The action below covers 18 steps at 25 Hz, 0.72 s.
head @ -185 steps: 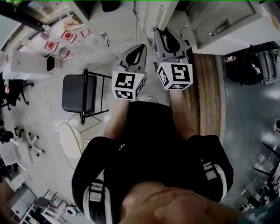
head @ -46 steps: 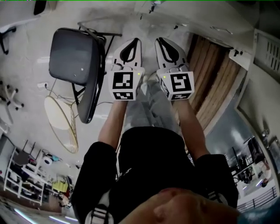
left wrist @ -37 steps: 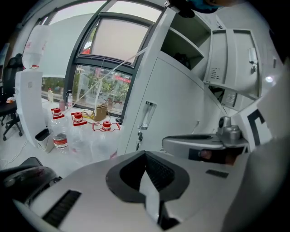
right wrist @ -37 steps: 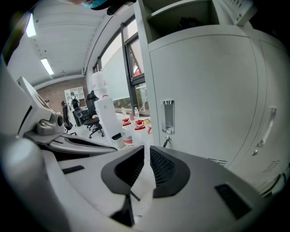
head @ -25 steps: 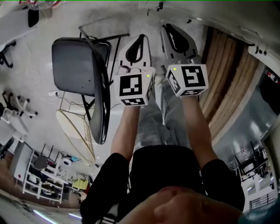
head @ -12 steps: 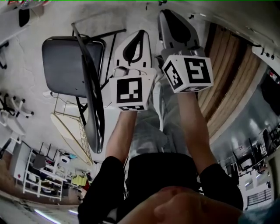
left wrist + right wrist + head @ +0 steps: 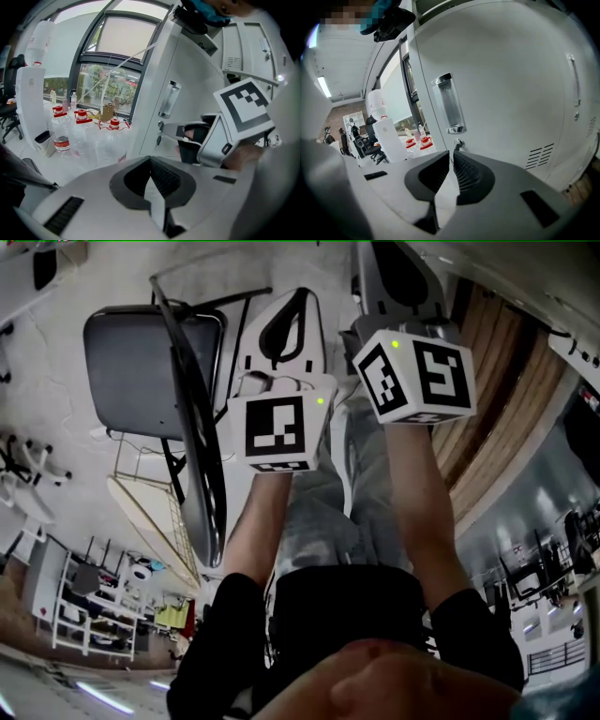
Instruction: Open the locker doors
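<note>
Step in hand: by my reading this is the approach; the pale grey metal locker door [image 7: 511, 93] is sitting shut and nothing is touching it yet.
Task's thing: the door is filling the right gripper view, with its chrome-and-clear upright pull handle [image 7: 449, 105] lying near the door's left edge and a small round key lock [image 7: 458, 142] sitting just below it.
Right tongs [image 7: 451, 157]: they are pointing at the lock and the handle's lower end, the jaws standing almost together with only a thin slit and nothing in it.
Left tongs [image 7: 150, 161]: they are hanging beside the right pair, the jaws pressed together on nothing and aiming past the door's left edge.
Next move: it is probably calling for the right jaws to be spread, slipped around the handle's bar and closed, then pulled outward.
Watch for: the small key [image 7: 159, 138] is hanging in the lock and may need turning first; I cannot tell whether the door is locked.
</note>
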{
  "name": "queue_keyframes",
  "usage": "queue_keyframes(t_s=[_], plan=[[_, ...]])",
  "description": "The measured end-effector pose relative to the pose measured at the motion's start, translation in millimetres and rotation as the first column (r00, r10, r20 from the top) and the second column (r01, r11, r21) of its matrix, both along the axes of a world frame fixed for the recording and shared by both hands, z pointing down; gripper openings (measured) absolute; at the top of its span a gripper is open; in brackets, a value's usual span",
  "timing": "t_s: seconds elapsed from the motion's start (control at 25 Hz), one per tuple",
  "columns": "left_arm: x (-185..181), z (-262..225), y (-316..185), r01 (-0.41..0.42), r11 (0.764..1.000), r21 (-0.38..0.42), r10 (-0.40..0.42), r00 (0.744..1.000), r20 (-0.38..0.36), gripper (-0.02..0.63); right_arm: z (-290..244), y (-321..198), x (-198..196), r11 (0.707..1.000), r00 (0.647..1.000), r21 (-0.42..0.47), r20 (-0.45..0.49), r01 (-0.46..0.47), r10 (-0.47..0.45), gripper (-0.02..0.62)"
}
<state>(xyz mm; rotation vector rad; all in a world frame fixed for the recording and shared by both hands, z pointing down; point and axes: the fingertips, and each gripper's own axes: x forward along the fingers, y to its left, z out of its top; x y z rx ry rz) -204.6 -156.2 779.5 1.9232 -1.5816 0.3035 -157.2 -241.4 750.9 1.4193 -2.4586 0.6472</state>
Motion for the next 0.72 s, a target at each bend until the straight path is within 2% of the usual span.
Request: queue_keyframes(t_s=[0.52,0.72], plan=[[2.4,3.6,5.3,-0.024,1.000,-0.009,0.024,1.000,-0.003,0.009,-0.1,-3.9,4.6,0.995,0.995,-0.016,-0.018,-0.094,0.094,0.037],[3.3,7.2,5.6,-0.023,1.000,-0.017,0.023,1.000,-0.010,0.009,4.5,-9.0,2.5,0.995,0.995,-0.029,-0.014,-0.094,0.094,0.037]])
